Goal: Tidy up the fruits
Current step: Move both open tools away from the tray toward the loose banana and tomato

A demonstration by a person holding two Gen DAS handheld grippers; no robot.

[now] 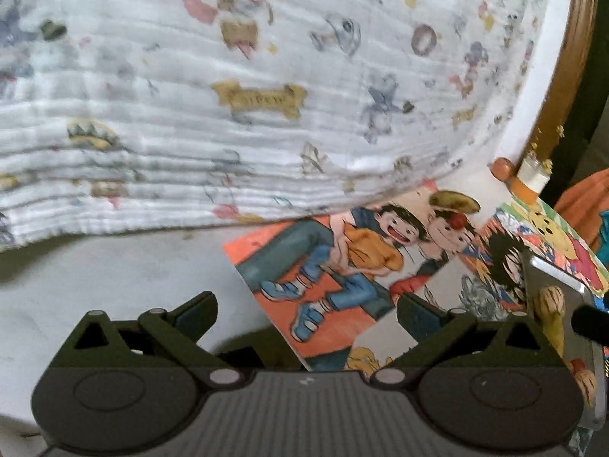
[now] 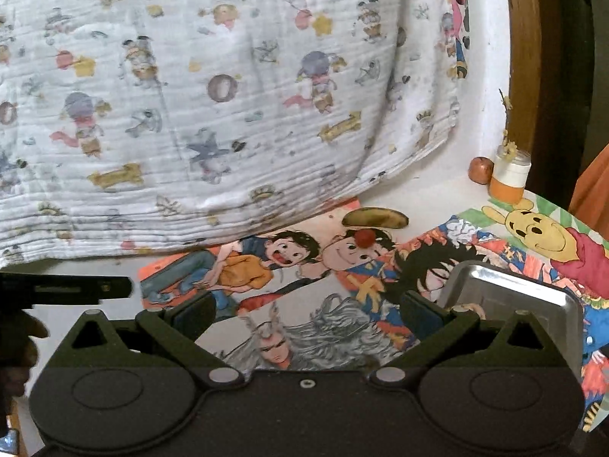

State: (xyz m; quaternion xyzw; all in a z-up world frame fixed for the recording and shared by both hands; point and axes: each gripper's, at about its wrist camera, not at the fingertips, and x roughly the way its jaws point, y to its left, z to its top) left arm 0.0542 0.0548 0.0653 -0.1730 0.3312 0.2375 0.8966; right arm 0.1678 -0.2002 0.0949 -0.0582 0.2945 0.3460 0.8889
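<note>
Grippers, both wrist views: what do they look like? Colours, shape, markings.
Both match: left gripper and right gripper are matte black, with angled linkage arms, silver pivot pins, two round domed housings and dark blue finger pads. No cables or markings visible.

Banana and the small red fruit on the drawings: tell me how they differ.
The banana is long, curved and yellow with brown patches; the small red fruit is round and plain red. The banana is clearly the larger. The banana lies flat near the edge of the printed cloth, while the red fruit sits just in front of it, on a cartoon face. Both rest on the drawings, outside the metal tray, and neither tool holds them.
</note>
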